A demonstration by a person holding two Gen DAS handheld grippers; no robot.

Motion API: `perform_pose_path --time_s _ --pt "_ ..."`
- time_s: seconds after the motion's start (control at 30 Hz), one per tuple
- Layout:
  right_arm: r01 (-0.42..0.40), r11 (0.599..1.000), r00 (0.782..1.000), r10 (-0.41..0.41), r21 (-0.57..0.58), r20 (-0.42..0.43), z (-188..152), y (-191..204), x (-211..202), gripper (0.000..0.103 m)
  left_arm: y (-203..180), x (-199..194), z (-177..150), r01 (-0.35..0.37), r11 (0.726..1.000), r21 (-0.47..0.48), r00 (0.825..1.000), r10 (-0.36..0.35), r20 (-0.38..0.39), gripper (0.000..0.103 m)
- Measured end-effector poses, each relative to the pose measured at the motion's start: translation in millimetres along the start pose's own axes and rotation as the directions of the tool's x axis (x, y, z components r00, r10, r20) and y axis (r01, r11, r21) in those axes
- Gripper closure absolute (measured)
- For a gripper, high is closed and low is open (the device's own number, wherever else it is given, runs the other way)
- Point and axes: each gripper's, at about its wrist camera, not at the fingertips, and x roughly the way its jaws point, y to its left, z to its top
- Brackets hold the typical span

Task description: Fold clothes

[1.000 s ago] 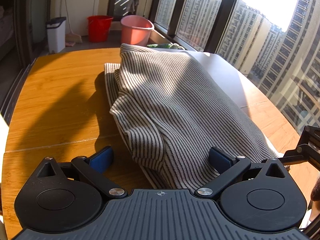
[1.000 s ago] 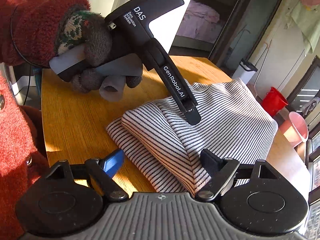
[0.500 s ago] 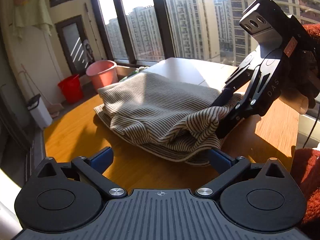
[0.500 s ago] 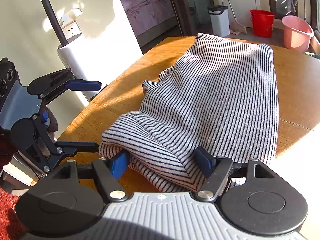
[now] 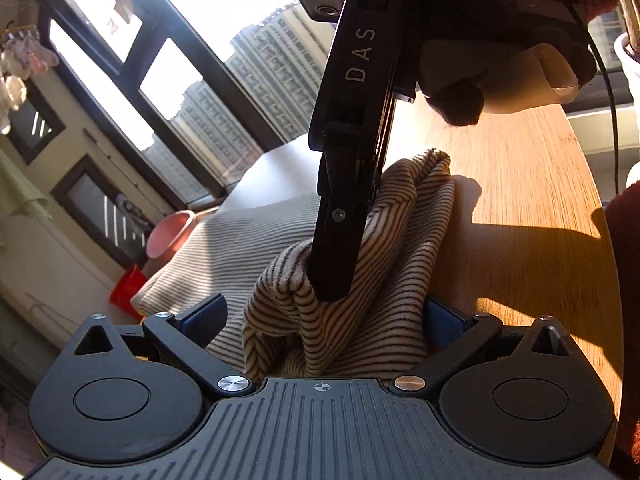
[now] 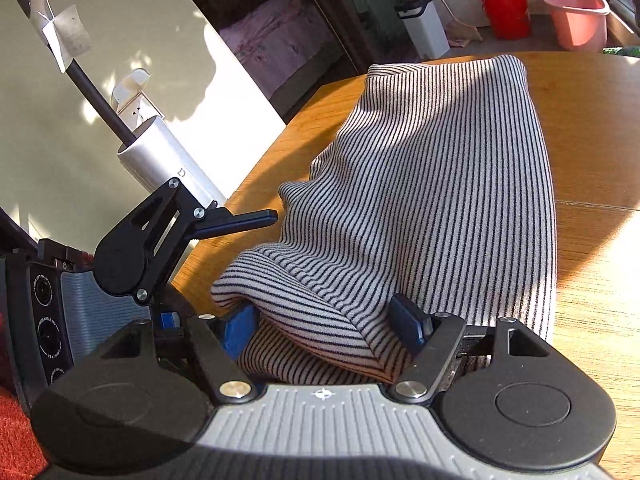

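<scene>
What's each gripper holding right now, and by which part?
Both have the bunched near end of the black-and-white striped knit garment between open jaws. Whether the right gripper or left gripper actually clamps it cannot be told.

You had one striped garment on one wooden table, with two tools on it: the left tool and the right tool. Far beyond the right tool stood two buckets, one red and one pink, and one white bin.

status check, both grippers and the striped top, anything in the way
Left gripper open around bunched hem. Right gripper open, fabric between fingers. Striped top folded lengthwise on table. Nothing blocking.
</scene>
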Motion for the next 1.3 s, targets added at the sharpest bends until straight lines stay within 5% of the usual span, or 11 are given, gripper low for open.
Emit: perform_pose_path --time_s 0.17,0.3,0.37,0.47,0.53,0.6,0.7,0.83,0.93,1.17,1.3 --pt "0.193 0.931 0.981 -0.175 -0.311 0.084 -16.5 38.4 -26.2 0.019 10.3 0.2 -5.0 0.068 0.990 -0.121 0.997 -0.071 -0.021 0.019" --pt "0.342 0.787 0.939 -0.307 -0.513 0.154 -39.7 60.6 -33.5 0.019 44.5 8.2 -12.8 0.165 0.905 -0.391 0.983 -0.185 -0.013 0.025" --pt "0.391 0.702 0.917 -0.356 -0.596 0.183 -55.9 68.1 -24.4 0.019 65.5 12.6 -20.1 0.219 0.809 -0.545 0.968 -0.251 0.015 0.025" --pt "0.473 0.513 0.867 -0.417 -0.716 0.274 -78.3 74.0 2.9 0.019 100.9 22.0 -37.9 0.288 0.598 -0.748 0.938 -0.332 0.095 0.025" --pt "0.525 0.389 0.830 -0.430 -0.757 0.354 -86.0 74.1 21.5 0.021 111.2 25.2 -44.5 0.310 0.510 -0.803 0.926 -0.352 0.134 0.025" --pt "0.502 0.411 0.842 -0.433 -0.761 0.322 -76.0 70.6 28.9 0.063 115.6 24.6 -44.1 0.325 0.474 -0.819 0.920 -0.358 0.158 0.025" --pt "0.455 0.448 0.863 -0.434 -0.769 0.258 -65.6 69.9 25.3 0.073 125.1 9.2 -45.6 0.347 0.469 -0.812 0.918 -0.346 0.192 0.019" --pt "0.374 0.498 0.892 -0.425 -0.782 0.157 -59.0 76.1 3.7 0.076 160.6 -24.4 -56.4 0.336 0.456 -0.824 0.939 -0.227 0.257 0.010" --pt "0.318 0.481 0.902 -0.419 -0.817 0.104 -56.7 93.1 -16.0 0.076 185.3 -16.4 -62.3 0.308 0.402 -0.862 0.951 -0.154 0.268 0.015" --pt "0.243 0.328 0.888 -0.454 -0.913 0.073 -33.2 136.3 -51.4 0.077 195.2 65.1 -80.5 0.339 0.205 -0.918 0.926 -0.243 0.288 0.032" --pt "0.288 0.332 0.890 -0.438 -0.898 0.124 20.2 140.9 -55.7 0.077 193.1 91.6 -96.1 0.334 0.141 -0.932 0.912 -0.297 0.282 0.037"
